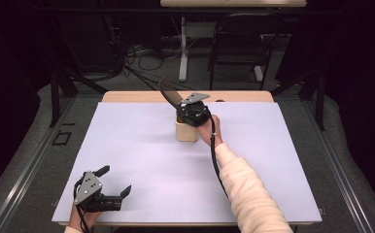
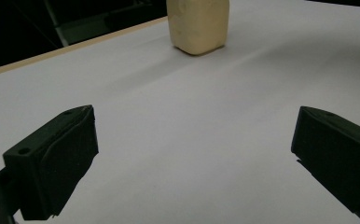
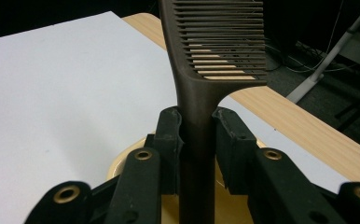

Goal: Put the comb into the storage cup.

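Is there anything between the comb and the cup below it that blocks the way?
Nothing visible does. The right tongs hold the comb by its handle, directly above the open cup, and no other object sits in between.

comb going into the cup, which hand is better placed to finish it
Right. The right gripper already has its fingers shut on the comb handle, directly above the cream cup. The left gripper rests open near the table's front edge, far from the cup.
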Available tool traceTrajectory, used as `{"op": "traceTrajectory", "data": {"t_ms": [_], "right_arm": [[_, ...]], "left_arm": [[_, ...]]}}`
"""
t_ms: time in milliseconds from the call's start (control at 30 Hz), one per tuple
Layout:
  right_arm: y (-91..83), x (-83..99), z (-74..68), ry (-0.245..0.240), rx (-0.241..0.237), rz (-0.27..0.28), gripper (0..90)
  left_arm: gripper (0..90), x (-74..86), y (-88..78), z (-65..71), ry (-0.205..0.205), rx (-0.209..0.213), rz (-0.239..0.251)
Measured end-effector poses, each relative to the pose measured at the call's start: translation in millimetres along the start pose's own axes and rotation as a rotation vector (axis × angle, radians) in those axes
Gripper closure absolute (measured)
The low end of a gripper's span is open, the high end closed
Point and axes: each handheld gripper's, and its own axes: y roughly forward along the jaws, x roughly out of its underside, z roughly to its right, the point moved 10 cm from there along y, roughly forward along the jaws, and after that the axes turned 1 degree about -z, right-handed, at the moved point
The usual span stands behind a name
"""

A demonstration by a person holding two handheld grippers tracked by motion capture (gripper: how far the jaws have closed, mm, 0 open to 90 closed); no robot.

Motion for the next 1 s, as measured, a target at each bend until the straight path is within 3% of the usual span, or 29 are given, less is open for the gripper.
{"op": "traceTrajectory", "data": {"t_ms": [833,1000], "right_arm": [[2.3,7.7,0.5,0.002,-0.002,-0.044,71.1],[-5.0,6.6,3.3,0.021,-0.001,-0.043,61.6]], "left_arm": [[0.5,0.0,0.1,0.2,0.004,0.003,-0.001],[0.5,-0.1,0.0,0.1,0.006,0.003,-0.001]]}}
